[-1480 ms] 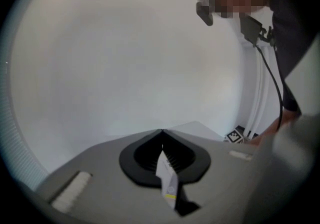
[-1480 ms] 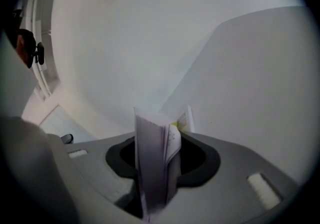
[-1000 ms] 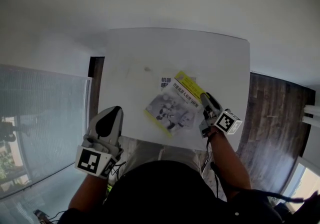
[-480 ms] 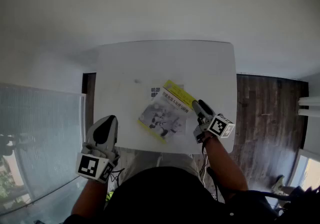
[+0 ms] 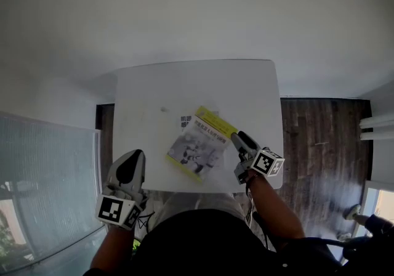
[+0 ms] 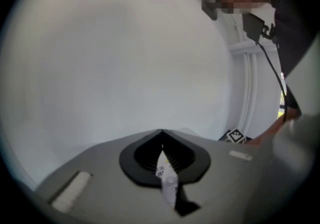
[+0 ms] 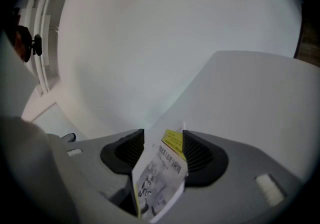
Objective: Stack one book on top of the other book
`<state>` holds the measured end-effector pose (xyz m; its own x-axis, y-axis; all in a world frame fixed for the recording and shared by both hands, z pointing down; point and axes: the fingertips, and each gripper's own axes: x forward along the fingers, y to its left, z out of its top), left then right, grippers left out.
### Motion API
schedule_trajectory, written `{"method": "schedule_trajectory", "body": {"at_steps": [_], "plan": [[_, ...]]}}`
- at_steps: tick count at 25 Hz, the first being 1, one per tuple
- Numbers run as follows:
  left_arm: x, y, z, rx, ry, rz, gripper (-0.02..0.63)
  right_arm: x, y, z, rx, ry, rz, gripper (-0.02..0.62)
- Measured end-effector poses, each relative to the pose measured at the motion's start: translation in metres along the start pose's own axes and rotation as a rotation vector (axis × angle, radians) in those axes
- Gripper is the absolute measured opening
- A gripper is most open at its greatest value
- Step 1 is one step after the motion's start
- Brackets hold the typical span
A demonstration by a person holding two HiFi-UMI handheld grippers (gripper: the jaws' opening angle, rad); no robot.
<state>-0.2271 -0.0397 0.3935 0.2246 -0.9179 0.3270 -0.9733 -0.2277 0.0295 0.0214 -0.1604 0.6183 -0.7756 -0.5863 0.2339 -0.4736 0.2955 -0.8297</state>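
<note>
Under the books: white rectangular tabletop (image 5: 184, 84).
Upper book: grey-pictured paperback with a yellow band (image 5: 200, 145), lying skewed on the lower book near the tabletop's front edge.
Lower book: white-covered book with dark print (image 5: 186, 122); only its far-left corner shows.
Left hand: grey left gripper (image 5: 135, 156) at the tabletop's front-left corner. The fingers are closed tip to tip, holding nothing.
Right hand: grey right gripper (image 5: 236, 137) at the paperback's right corner. The fingers have just been opening and now stand parted, with that corner in the gap and unpressed.
</note>
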Motion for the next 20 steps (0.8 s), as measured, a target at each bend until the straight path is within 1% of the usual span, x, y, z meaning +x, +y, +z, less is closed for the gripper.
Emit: {"method": "schedule_trajectory", "body": {"at_steps": [5, 13, 20], "plan": [[-0.004, 0.003, -0.002, -0.011, -0.015, -0.019, 0.003, -0.010, 0.018, -0.002, -0.028, -0.007, 0.001, 0.236], [0.002, -0.001, 0.013, 0.009, -0.085, -0.102, 0.003, -0.028, 0.042, -0.012, -0.050, -0.044, -0.003, 0.236], [-0.001, -0.001, 0.002, -0.001, -0.095, -0.152, 0.003, -0.044, 0.053, -0.015, -0.094, -0.081, -0.028, 0.235]]}}
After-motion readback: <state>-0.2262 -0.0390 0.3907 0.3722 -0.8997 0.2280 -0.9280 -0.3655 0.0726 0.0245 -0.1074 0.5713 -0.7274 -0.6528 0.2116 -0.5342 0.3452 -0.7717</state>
